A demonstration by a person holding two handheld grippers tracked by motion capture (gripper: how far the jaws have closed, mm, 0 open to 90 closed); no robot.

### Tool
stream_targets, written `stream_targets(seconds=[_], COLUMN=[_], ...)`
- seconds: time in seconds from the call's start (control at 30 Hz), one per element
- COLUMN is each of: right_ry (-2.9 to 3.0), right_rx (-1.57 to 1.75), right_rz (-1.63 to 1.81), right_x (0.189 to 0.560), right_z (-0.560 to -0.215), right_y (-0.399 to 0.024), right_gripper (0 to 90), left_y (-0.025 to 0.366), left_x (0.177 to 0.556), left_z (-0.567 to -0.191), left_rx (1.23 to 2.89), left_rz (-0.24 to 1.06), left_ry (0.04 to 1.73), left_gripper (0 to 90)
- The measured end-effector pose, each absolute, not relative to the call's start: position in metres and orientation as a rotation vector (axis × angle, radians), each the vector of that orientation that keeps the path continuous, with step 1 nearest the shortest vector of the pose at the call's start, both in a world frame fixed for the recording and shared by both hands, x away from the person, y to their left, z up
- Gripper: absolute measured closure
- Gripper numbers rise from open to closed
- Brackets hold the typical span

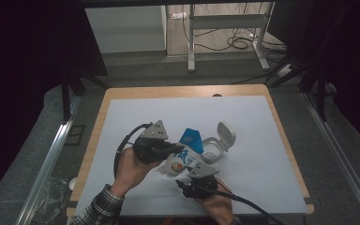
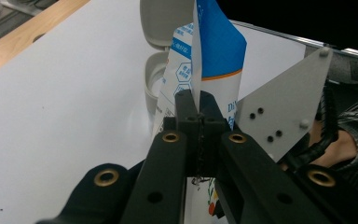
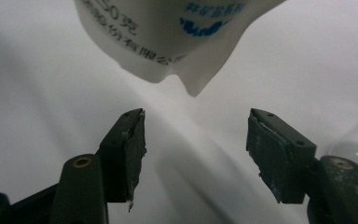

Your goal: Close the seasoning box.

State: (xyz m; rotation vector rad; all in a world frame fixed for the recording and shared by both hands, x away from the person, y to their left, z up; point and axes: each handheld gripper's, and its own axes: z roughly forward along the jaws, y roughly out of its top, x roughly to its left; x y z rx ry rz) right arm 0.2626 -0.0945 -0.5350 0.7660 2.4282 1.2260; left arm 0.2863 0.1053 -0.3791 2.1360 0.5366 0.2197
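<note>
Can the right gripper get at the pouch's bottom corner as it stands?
Probably yes. The right gripper has its jaws open with nothing between them, and the pouch corner hangs just ahead, apart from them. The left gripper pinches the pouch's edge, holding it up off the table.

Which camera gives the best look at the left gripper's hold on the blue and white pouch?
The left gripper view: its jaws stand shut on the pouch's thin edge, seen close. The high view shows the whole pouch in the left gripper, small and dim. The right gripper view shows a bottom corner of the pouch above the open right gripper.
</note>
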Motion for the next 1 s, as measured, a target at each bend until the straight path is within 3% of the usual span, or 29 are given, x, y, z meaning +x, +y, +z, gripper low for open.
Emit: stream_targets(seconds=[0.73, 1.0], right_ry=[2.223, 2.212], right_rx=[0.683, 0.71], right_rz=[1.311, 1.394], right_x=[0.267, 0.265], right_z=[-0.533, -0.529], right_y=[-0.083, -0.083], right_gripper=[37.7, 48.2], left_y=[0.101, 0.097], left_x=[0.283, 0.286], left_z=[-0.364, -0.364], left_rx=[2.125, 2.131], left_rz=[0.204, 0.197], left_ry=[0.548, 0.56], left_gripper=[90.0, 90.0])
